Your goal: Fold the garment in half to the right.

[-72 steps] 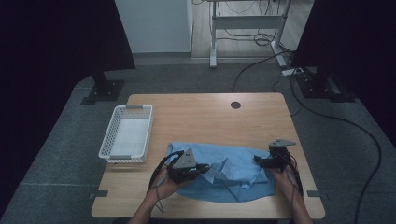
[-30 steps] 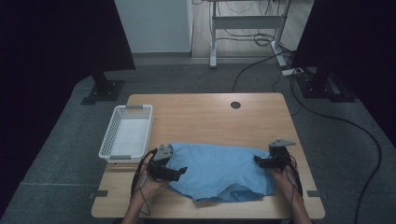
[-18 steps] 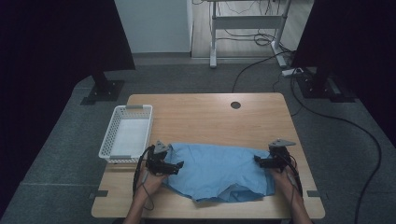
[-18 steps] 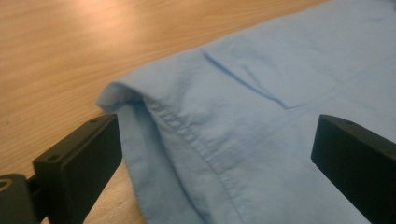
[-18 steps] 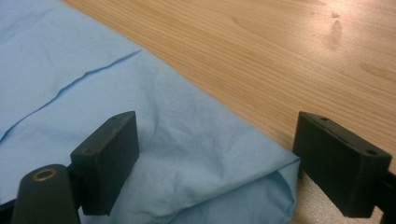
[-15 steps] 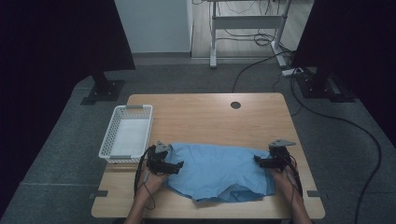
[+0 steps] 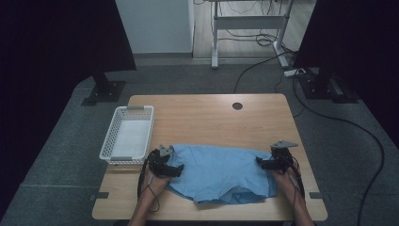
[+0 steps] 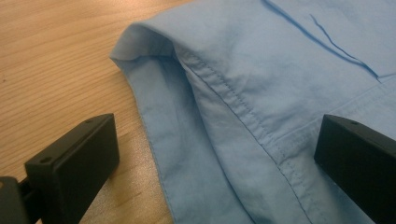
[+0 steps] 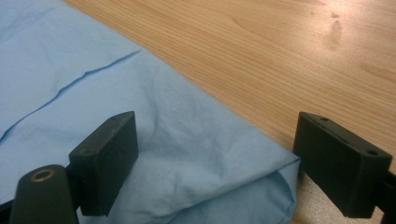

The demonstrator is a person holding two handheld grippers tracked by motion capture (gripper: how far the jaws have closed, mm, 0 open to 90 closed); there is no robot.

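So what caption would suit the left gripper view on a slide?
Open left gripper straddling the stitched edge of a light blue cotton shirt on a pale wooden table.

Wooden table, grey carpet floor, dark curtains, white wall, trailing cables

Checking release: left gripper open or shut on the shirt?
Open. Left gripper has its jaws standing wide either side of the shirt edge, pads clear of the cloth.

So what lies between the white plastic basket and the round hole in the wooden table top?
Bare wood. In the high view, nothing stands between the white plastic basket and the round hole; the light blue cloth lies nearer the person.
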